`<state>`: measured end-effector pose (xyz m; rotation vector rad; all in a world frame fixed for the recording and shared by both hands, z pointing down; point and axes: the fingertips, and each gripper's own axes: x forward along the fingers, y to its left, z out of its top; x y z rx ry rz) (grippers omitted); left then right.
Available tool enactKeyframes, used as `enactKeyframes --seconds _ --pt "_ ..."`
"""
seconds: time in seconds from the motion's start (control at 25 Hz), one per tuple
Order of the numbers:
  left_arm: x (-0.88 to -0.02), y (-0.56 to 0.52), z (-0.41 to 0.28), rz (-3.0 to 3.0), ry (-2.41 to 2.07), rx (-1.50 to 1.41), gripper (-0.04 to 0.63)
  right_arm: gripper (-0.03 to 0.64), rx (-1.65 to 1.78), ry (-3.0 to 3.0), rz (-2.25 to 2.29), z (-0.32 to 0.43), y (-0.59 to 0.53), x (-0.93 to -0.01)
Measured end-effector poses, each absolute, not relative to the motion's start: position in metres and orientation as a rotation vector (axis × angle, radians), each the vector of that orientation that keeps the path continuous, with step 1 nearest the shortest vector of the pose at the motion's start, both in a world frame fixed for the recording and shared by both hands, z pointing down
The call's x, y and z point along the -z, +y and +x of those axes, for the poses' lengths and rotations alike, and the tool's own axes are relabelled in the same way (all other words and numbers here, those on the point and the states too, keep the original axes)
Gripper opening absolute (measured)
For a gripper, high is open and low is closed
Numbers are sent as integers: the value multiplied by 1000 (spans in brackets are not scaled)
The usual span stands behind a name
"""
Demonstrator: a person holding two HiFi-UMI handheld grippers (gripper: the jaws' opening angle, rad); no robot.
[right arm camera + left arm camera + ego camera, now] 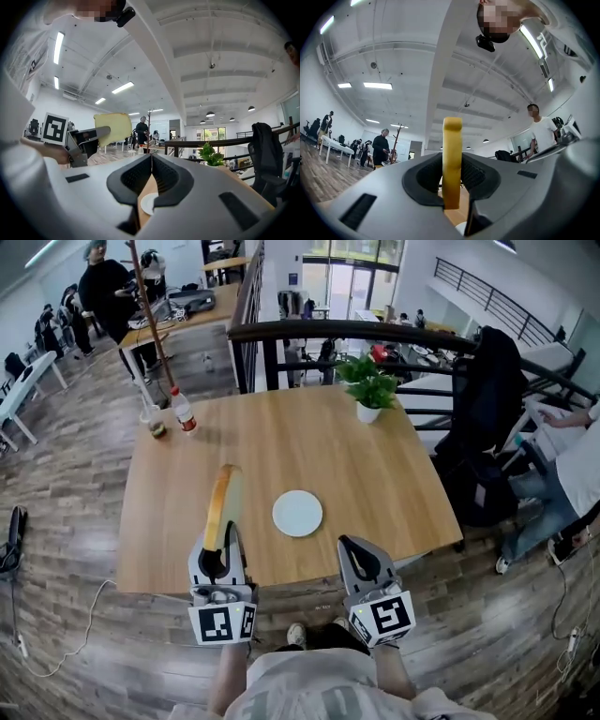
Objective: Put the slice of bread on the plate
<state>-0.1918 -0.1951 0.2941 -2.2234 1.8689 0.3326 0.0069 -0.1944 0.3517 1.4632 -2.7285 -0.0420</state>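
Note:
A yellow-crusted slice of bread [223, 505] stands on edge in my left gripper [221, 542], which is shut on its lower end above the wooden table's [281, 446] near left part. In the left gripper view the slice [452, 154] rises edge-on between the pads of that gripper [452, 190]. A white round plate [297, 513] lies on the table just right of the slice, bare. My right gripper [354, 549] hovers at the near edge right of the plate, shut and empty. The right gripper view shows its closed jaws [151, 165], the plate [149, 203] below and the slice [112, 128] at left.
A potted plant [368, 385] stands at the table's far right; a red-capped bottle [184, 411] and a jar [157, 426] at the far left corner. Behind runs a black railing [375, 331]. A jacket-draped chair [487, 418] and a seated person [574, 460] are at right.

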Motion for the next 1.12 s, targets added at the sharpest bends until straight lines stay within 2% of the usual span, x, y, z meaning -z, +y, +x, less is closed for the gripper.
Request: enactKeyframes --seconds 0.64,1.12 --pt "-278 -298 -134 -2073 1965 -300 91 18 130 -2891 1361 65 -344 -320" --pt "-276 -315 -155 -2053 1991 -262 91 18 65 -2966 1332 42 -364 -308"
